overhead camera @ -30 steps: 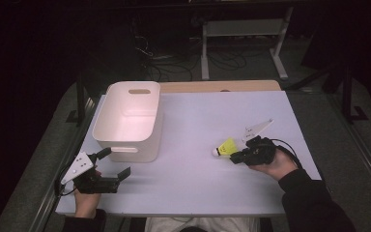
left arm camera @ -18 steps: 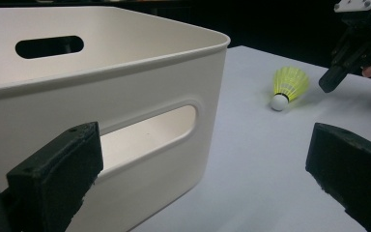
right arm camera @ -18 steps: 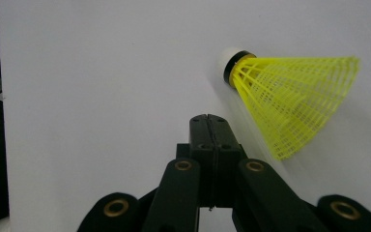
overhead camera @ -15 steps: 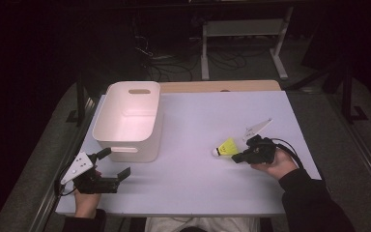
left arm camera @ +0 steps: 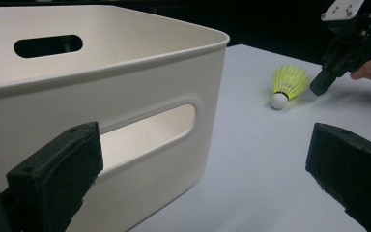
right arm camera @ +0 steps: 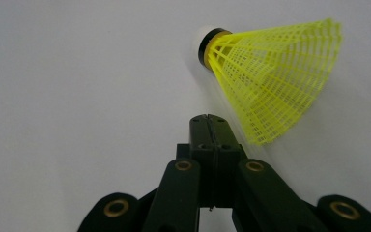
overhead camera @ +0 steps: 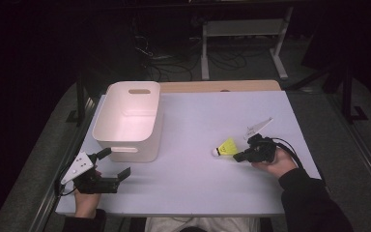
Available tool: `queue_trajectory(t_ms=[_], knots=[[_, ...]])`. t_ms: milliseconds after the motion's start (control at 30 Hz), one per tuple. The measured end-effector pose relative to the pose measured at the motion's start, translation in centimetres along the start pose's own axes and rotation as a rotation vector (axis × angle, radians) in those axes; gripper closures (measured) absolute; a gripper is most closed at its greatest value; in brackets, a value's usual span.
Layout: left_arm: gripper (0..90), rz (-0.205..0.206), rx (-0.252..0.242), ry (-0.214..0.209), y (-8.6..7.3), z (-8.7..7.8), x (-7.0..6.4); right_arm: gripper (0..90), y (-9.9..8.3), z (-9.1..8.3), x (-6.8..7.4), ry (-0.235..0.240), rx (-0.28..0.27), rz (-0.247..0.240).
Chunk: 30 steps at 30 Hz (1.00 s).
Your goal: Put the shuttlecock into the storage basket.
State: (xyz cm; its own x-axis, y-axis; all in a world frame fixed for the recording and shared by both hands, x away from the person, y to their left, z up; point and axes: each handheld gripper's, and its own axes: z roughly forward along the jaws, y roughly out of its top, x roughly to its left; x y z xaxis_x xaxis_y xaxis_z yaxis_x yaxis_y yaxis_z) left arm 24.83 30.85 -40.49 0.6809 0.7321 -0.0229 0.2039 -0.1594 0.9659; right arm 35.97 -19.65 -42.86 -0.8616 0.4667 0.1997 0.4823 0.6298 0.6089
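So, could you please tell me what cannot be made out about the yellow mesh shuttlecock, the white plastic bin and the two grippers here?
- Yellow mesh shuttlecock: right gripper view blurs its white cork tip; whether the shut right gripper touches the skirt is unclear.
- White plastic bin: left gripper view hides its floor behind the near wall and crops the bin at the left edge.
- Left gripper: high view shows it small and dark, though its jaws stand apart.

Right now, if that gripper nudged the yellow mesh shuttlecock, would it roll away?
Probably. The yellow mesh shuttlecock lies on its side, so it would likely swing round its white rounded tip. Its open plastic lattice looks very light and springy, so the shut right gripper beside it might flick it.
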Motion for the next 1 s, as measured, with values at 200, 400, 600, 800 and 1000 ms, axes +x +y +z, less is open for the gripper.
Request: queue_trajectory(t_ms=[200,400,600,800,1000], knots=[[0.0,0.000,0.001,-0.001,0.0,0.0,0.0,88.8,0.0,0.2,-0.5,-0.017,0.017,0.016],[0.0,0.000,0.001,-0.001,0.0,0.0,0.0,88.9,0.1,0.1,-1.0,-0.041,0.006,0.033],[0.0,0.000,0.000,-0.003,0.0,0.0,0.0,88.9,0.3,-0.1,-1.5,-0.051,-0.011,0.043],[0.0,0.000,0.000,-0.003,0.0,0.0,0.0,88.9,0.5,-0.2,-2.0,-0.049,-0.033,0.049],[0.0,-0.002,-0.002,-0.006,0.0,0.0,0.0,88.9,0.7,-0.1,-2.1,-0.044,-0.035,0.055]])
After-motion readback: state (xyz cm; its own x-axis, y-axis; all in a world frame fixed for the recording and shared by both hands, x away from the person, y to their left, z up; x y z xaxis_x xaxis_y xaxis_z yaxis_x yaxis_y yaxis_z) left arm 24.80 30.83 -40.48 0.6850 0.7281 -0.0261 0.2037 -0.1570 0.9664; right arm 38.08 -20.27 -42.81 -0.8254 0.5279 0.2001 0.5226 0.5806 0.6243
